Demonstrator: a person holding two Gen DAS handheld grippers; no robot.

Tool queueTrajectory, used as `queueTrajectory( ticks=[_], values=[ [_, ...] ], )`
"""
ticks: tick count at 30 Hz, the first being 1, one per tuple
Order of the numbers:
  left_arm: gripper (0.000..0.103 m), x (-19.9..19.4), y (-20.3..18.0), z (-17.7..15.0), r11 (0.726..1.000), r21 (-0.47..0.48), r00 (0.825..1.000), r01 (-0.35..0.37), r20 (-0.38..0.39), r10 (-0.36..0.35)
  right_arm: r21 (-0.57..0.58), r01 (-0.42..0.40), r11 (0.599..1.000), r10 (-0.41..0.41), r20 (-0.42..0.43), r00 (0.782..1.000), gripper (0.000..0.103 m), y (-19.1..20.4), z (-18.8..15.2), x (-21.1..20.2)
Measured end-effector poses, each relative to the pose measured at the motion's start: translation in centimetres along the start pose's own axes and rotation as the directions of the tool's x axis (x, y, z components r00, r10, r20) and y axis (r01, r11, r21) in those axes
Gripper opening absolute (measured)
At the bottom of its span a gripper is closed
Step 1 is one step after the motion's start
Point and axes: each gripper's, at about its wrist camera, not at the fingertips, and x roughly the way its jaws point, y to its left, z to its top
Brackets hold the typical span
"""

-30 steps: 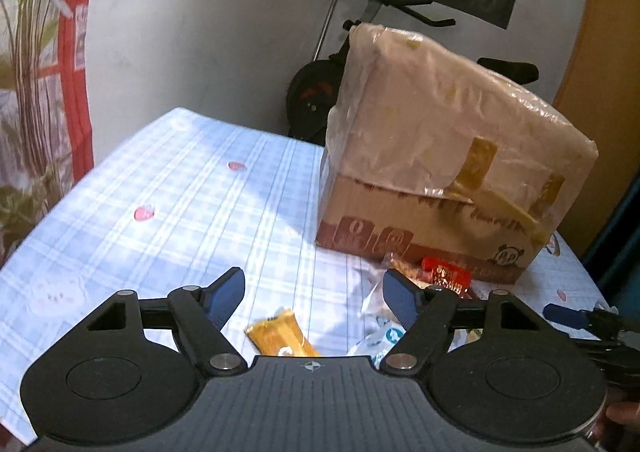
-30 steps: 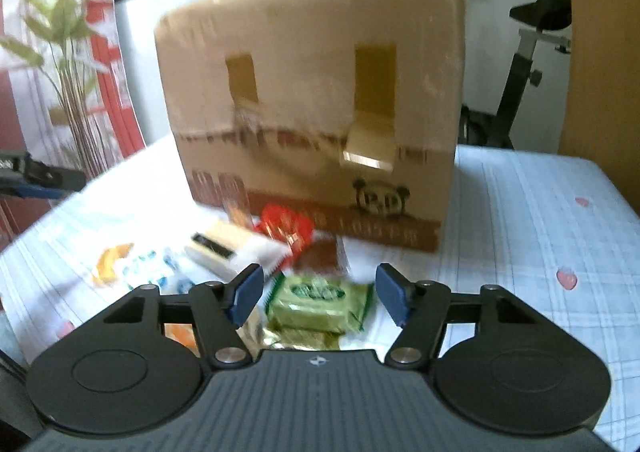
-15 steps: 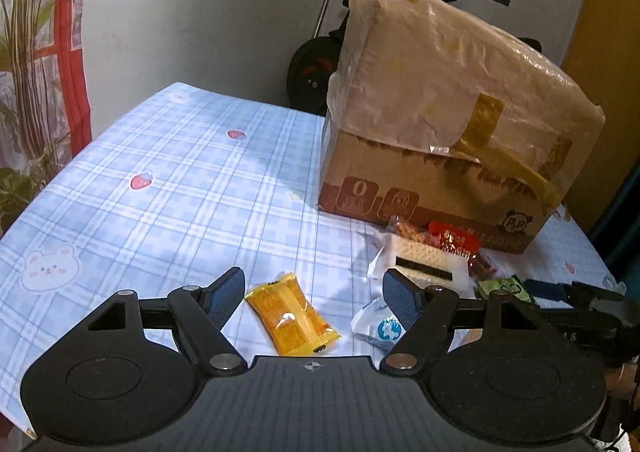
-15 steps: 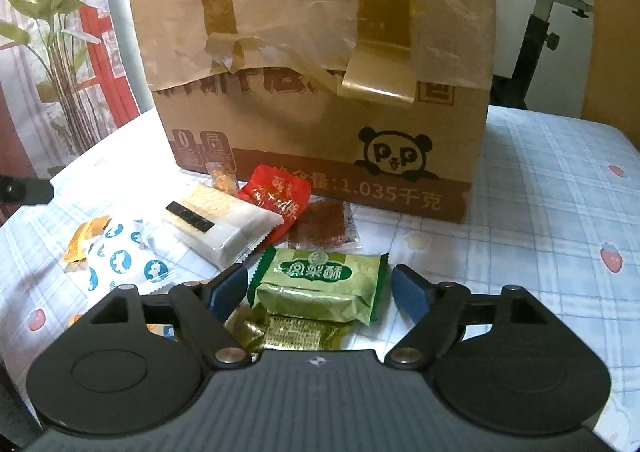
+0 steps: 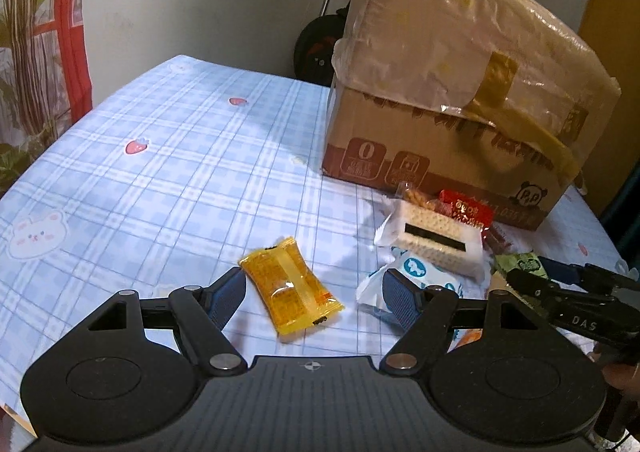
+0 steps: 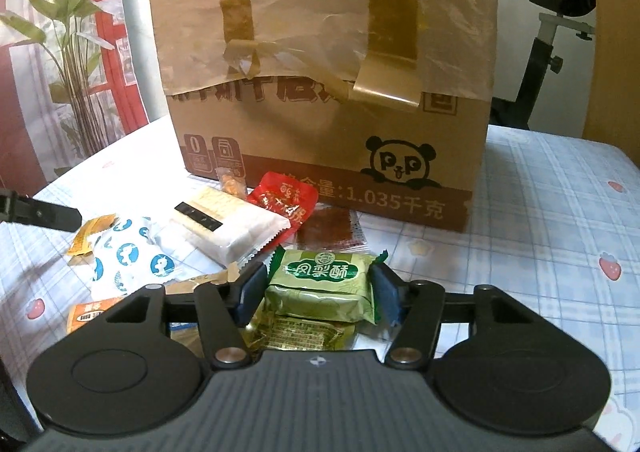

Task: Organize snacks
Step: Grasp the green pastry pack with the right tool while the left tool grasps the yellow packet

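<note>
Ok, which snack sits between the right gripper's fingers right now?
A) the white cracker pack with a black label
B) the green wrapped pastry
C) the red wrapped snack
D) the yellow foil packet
B: in the right wrist view, the green wrapped pastry lies between the right gripper fingers, which have just been closing and now sit at its two ends.
</note>
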Motion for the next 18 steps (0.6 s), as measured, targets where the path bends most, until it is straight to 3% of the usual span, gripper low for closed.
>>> queueTrajectory(
  ticks=[3,7,10,14,18],
  values=[
    [0.068,0.5,0.1,0.0,1.0,-0.005,1.0,-0.012,-0.007,0.012,0.011,-0.004,1.0,0.004,0.0,1.0,0.06,-0.2,0.0,0.0],
    [0.067,1.2,0.3,0.1,0.999,-0.025,0.999,-0.044,-0.021,0.043,0.025,-0.017,1.0,0.017,-0.004,1.0,0.06,-0.5,0.0,0.0],
    [0.057,2.1,0.7,0.8,0.996,-0.048,0.996,-0.073,-0.05,0.071,0.029,-0.02,0.999,0.02,-0.003,1.0,0.06,-0.5,0.0,0.0],
    [0.055,3.1,0.9,1.4,0.994,-0.066,0.995,-0.082,-0.07,0.078,0.03,-0.021,0.999,0.021,-0.003,1.0,0.06,-0.5,0.0,0.1],
    [0.038,3.5,0.4,0.8,0.995,-0.026,0.993,-0.098,-0.064,0.096,0.032,-0.023,0.999,0.023,-0.001,1.0,0.06,-0.5,-0.1,0.0]
  ],
)
